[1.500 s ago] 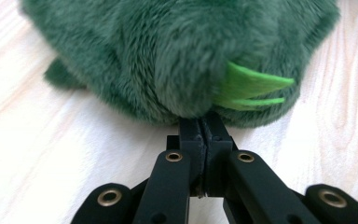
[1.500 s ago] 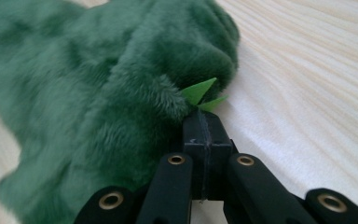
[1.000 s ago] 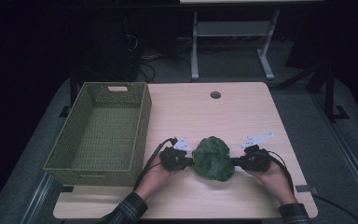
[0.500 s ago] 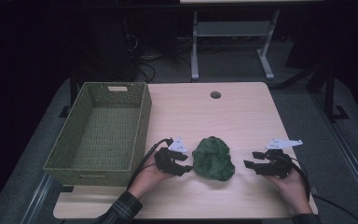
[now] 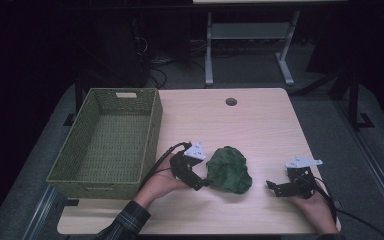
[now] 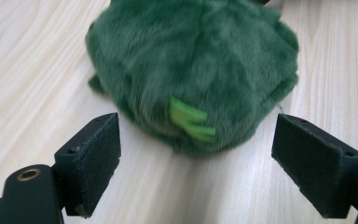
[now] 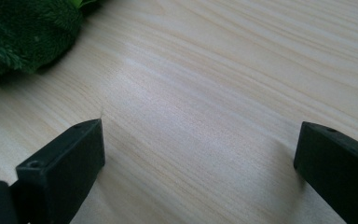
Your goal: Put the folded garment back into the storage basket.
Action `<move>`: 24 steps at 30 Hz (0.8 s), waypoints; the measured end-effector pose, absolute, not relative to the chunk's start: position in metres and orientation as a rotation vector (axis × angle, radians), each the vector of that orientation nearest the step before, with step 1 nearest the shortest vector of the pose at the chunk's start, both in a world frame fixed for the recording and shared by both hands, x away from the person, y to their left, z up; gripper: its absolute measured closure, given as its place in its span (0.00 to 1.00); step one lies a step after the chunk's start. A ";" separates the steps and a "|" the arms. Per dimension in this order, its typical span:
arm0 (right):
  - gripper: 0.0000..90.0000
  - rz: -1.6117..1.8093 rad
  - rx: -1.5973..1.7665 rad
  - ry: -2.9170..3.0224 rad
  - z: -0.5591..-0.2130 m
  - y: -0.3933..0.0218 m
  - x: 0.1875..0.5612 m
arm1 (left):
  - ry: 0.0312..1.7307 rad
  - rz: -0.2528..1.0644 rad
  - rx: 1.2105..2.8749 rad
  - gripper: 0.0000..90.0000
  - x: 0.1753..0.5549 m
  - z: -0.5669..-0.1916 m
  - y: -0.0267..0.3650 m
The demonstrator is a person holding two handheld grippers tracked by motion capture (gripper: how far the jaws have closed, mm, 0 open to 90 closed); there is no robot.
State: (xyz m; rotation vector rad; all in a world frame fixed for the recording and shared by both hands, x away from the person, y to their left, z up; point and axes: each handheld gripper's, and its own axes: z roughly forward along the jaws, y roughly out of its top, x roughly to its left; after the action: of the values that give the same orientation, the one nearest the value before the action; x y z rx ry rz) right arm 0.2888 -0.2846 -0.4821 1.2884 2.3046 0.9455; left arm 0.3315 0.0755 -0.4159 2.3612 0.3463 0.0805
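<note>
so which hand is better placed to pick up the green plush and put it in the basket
Left, most likely. The left gripper sits right beside the green plush, jaws open toward it, and it is on the woven basket side. The right gripper stands apart, open over bare table.

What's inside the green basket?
Nothing that I can see. The green basket shows only its own woven floor. Its near wall hides a strip of the floor along the front, so something small and flat could lie there unseen.
</note>
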 end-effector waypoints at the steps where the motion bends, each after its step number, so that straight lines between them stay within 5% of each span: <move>1: 0.02 0.948 1.284 2.303 -0.482 -0.285 0.289 | 0.320 0.081 2.369 0.17 0.334 -0.414 0.072; 24: 0.02 0.963 1.276 2.297 -0.484 -0.284 0.289 | 0.196 0.060 2.424 0.14 0.353 -0.444 0.030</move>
State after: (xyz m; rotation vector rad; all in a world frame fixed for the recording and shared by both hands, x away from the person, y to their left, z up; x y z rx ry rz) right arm 0.2891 -0.2842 -0.4835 1.2757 2.2967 0.9630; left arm 0.3534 0.0303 -0.4438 2.4242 0.1957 0.0605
